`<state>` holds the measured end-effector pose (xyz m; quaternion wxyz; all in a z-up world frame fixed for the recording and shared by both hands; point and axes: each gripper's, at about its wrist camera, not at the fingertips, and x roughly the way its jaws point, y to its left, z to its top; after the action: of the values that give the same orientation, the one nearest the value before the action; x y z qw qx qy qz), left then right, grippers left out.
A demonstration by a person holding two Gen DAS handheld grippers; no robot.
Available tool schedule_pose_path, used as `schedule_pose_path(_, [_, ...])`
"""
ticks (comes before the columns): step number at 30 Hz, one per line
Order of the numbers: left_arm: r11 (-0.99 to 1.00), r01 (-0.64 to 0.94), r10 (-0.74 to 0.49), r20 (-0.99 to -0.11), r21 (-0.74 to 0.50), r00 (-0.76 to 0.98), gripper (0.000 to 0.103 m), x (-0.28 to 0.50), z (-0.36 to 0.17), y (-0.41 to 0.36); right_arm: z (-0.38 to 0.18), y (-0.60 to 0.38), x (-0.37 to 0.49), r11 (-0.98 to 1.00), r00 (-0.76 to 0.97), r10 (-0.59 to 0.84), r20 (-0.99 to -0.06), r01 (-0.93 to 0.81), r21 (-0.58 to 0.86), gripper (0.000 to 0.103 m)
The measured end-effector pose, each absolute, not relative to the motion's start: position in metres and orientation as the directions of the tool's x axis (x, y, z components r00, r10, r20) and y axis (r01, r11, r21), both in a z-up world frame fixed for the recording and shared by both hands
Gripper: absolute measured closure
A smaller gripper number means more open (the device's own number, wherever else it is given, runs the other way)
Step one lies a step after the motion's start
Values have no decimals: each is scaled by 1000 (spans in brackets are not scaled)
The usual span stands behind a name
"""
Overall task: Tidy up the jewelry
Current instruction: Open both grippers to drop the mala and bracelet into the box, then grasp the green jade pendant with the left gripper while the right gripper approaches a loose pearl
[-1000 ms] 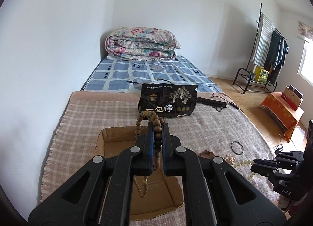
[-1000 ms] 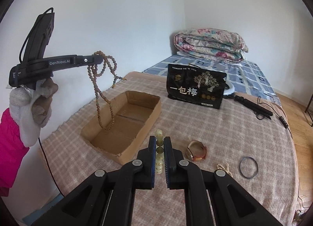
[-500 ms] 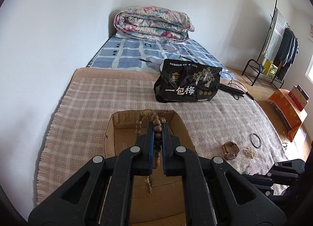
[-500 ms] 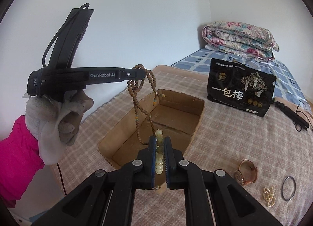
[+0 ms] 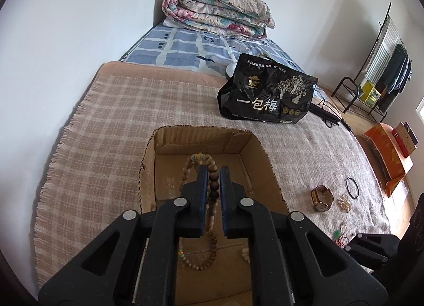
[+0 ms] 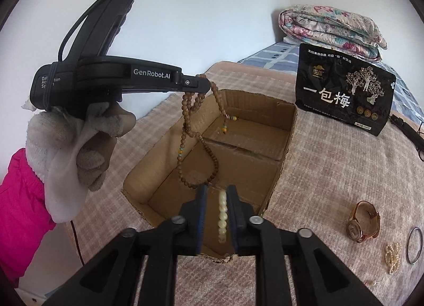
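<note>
My left gripper (image 5: 213,173) is shut on a brown wooden bead necklace (image 5: 213,189) and holds it over the open cardboard box (image 5: 197,135); the necklace's loop hangs down into the box (image 6: 197,147). My right gripper (image 6: 216,190) stands slightly parted over the box's near edge (image 6: 288,131), with a pale cream bead bracelet (image 6: 222,213) between its fingers. The left gripper shows in the right wrist view (image 6: 205,84). A gold watch (image 6: 363,221), a small pearl piece (image 6: 392,253) and a black ring (image 6: 414,245) lie on the checked blanket to the right.
A black snack bag (image 5: 267,94) stands behind the box. A folded floral quilt (image 5: 217,12) lies at the bed's far end. Black cables (image 5: 328,118) lie right of the bag. A clothes rack (image 5: 381,49) and an orange stool (image 5: 389,155) stand off the bed.
Both grippers have moved over the box and lower. The brown necklace now hangs into the box. The right gripper's jaws have parted a little around the cream bracelet.
</note>
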<state>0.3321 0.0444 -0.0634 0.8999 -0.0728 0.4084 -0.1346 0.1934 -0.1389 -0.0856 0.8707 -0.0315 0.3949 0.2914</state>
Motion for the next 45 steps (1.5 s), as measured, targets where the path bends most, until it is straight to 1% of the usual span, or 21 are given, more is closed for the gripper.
schedule_pose_path(1, [954,184,-300,-712,-238,634,64,332,-63,44,-84,-140,192,831,528,480,-700,-529,171,63])
schedule_pose_path(2, [954,185,-299,-705,-236,643,57,331,-62,45,-84,-140,191,832,533,479,-697,-529,168,56])
schedule_pose_path(3, [955,186,-297,-697,-232,653,56,329,-60,45,-83,-141,189,832,537,480,-694,-528,167,52])
schedule_pose_path(5, [956,188,-294,-692,-226,660,56,325,-58,45,-79,-143,189,836,547,476,-689,-525,161,50])
schedule_pose_path(8, [958,188,-287,-683,-217,672,56,317,-53,43,-76,-146,187,842,556,468,-687,-516,157,50])
schedule_pose_path(10, [959,189,-283,-678,-212,679,56,312,-50,43,-73,-149,186,849,565,459,-686,-507,151,47])
schedule_pose_path(12, [960,188,-281,-673,-210,684,56,306,-48,43,-71,-152,185,857,577,447,-683,-495,144,42])
schedule_pose_path(16, [961,191,-275,-661,-199,698,56,293,-40,41,-65,-162,182,873,602,428,-674,-470,134,39])
schedule_pose_path(20, [966,199,-258,-645,-165,719,56,276,-30,36,-56,-174,176,892,634,395,-665,-439,111,28])
schedule_pose_path(24, [960,220,-279,-621,-171,733,56,257,-20,30,-47,-192,169,909,664,363,-654,-406,92,17])
schedule_pose_path(28, [957,246,-286,-618,-151,732,56,238,-15,18,-39,-212,159,935,694,297,-656,-352,52,11])
schedule_pose_path(31, [949,280,-309,-611,-145,729,56,224,-12,4,-34,-232,153,955,718,248,-650,-294,40,5])
schedule_pose_path(32, [945,294,-319,-610,-145,725,56,220,-12,0,-33,-240,150,960,726,237,-646,-276,42,1])
schedule_pose_path(39, [913,379,-385,-619,-148,684,56,197,-19,-40,-27,-300,132,984,771,167,-614,-165,61,0])
schedule_pose_path(42, [897,413,-415,-624,-158,662,56,190,-26,-58,-28,-325,126,988,755,145,-640,-142,56,0])
schedule_pose_path(45, [883,440,-437,-634,-165,639,56,187,-34,-76,-34,-348,121,992,737,104,-668,-129,13,0])
